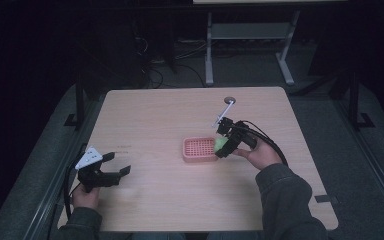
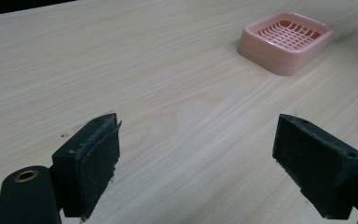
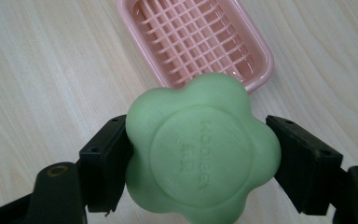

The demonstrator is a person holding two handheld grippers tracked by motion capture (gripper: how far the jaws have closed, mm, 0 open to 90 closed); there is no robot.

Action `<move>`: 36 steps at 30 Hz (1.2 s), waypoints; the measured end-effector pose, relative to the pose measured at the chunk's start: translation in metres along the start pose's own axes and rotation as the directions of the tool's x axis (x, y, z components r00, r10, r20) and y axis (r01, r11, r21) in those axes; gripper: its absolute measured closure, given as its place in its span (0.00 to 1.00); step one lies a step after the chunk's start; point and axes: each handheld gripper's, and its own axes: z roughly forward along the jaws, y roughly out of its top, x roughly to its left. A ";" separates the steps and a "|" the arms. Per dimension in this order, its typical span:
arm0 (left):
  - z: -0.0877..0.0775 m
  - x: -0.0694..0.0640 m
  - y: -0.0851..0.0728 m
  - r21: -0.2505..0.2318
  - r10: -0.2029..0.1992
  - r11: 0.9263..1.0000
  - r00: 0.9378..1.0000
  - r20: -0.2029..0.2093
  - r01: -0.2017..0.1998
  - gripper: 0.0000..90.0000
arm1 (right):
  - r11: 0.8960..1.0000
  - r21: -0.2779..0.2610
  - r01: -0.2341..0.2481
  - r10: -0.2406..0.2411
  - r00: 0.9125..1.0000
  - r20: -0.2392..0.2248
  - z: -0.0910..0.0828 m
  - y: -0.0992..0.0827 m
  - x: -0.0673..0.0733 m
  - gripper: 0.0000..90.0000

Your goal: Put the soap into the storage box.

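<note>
A pink soap dish [image 1: 198,149] with a slatted floor sits near the middle of the table; it also appears as the pink soap dish [image 2: 285,41] and the pink soap dish [image 3: 196,39]. My right gripper [image 1: 223,145] is shut on a green flower-shaped soap [image 1: 220,145], holding it just above the dish's right end. In the right gripper view the green soap [image 3: 200,151] is squeezed between both pads above the near rim of the dish. My left gripper [image 1: 119,164] rests low at the table's left, open, its pads [image 2: 91,161] wide apart with bare wood between them.
The light wooden table [image 1: 155,120] has a round cable hole [image 1: 229,100] near its far edge. A small white rod [image 1: 222,112] lies beside that hole. A metal table frame [image 1: 250,45] stands on the dark floor beyond.
</note>
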 end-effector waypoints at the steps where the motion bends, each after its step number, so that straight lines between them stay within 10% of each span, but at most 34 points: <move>1: 0.000 0.000 0.000 -0.001 -0.001 1.000 1.000 0.000 0.001 0.16 | 1.000 0.007 0.000 0.000 1.000 0.005 0.001 0.002 0.001 0.29; 36: 0.000 0.002 0.000 -0.008 -0.012 1.000 1.000 0.003 0.012 0.16 | 0.998 0.052 0.033 -0.031 0.998 -0.047 0.040 0.056 -0.002 0.29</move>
